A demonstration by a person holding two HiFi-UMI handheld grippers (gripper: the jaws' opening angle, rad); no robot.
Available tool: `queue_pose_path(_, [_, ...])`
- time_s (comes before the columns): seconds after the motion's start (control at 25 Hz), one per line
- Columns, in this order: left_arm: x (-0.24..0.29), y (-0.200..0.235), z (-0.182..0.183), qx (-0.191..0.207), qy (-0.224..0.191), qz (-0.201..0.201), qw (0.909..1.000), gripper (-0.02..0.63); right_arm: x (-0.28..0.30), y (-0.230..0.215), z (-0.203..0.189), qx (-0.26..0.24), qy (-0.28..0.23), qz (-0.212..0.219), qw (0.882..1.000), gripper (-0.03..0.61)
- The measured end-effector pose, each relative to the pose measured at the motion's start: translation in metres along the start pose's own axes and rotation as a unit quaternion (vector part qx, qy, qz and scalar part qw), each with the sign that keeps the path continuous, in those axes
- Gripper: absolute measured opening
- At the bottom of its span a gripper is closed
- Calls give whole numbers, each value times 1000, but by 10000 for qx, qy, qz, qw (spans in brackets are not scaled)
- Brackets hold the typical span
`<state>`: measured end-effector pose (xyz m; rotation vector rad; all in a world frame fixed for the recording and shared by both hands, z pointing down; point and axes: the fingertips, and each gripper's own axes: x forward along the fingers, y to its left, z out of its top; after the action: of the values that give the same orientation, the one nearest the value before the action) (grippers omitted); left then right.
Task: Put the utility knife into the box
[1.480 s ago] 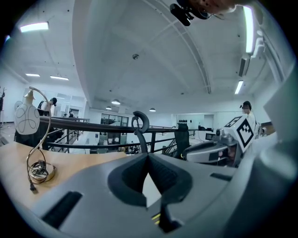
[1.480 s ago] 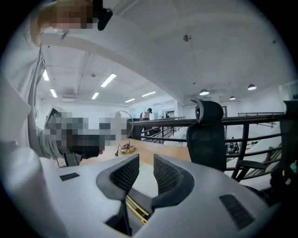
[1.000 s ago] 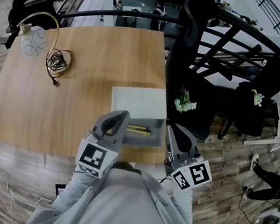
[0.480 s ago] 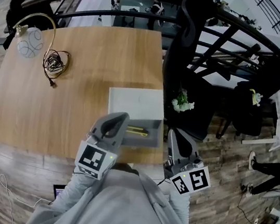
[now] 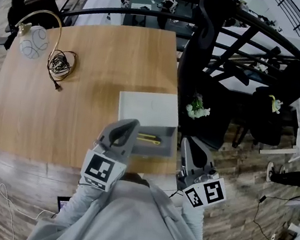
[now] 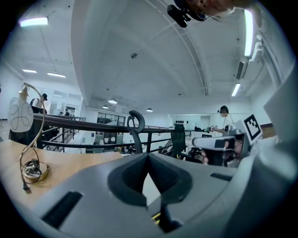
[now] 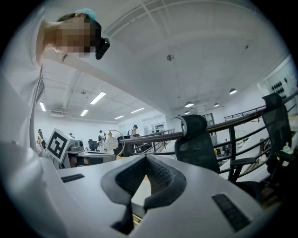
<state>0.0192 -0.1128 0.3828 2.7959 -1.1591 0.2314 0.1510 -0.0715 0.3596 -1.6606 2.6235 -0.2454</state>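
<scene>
Two grippers hang over the near right corner of the tabletop (image 5: 84,106), one on each side of the box (image 5: 159,151). The utility knife (image 5: 148,139) lies inside the box's grey open part, lengthwise along the near edge. It sits just right of the left gripper (image 5: 129,123) and left of the right gripper (image 5: 187,142), between the two.

Both pairs of jaws are pressed together with nothing pinched. In the left gripper view the left gripper's (image 6: 148,155) dark pads meet at the tip. In the right gripper view the right gripper (image 7: 145,157) looks the same.

From the head view, the knife's left end runs behind the left gripper's body, so only part of its yellow length shows. In each gripper view the knife is a thin yellow sliver (image 6: 156,216) (image 7: 136,218) low in the gap under the pads, too small to read. The table's near edge is covered by the person's grey sleeves (image 5: 139,222).

Print that shows is the black-and-white square pattern on each cube: left (image 5: 100,169) and right (image 5: 204,191).

At the far left corner stand a globe lamp (image 5: 34,44) and a coiled cable (image 5: 61,64). A black chair (image 5: 203,68) stands off the right edge.
</scene>
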Motion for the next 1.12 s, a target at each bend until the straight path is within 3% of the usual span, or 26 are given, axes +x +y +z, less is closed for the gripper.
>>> queue_pose_path(1.12, [-3, 3, -4, -140, 51, 30, 9999, 20, 3, 5, -9, -12, 160, -5, 9999, 17])
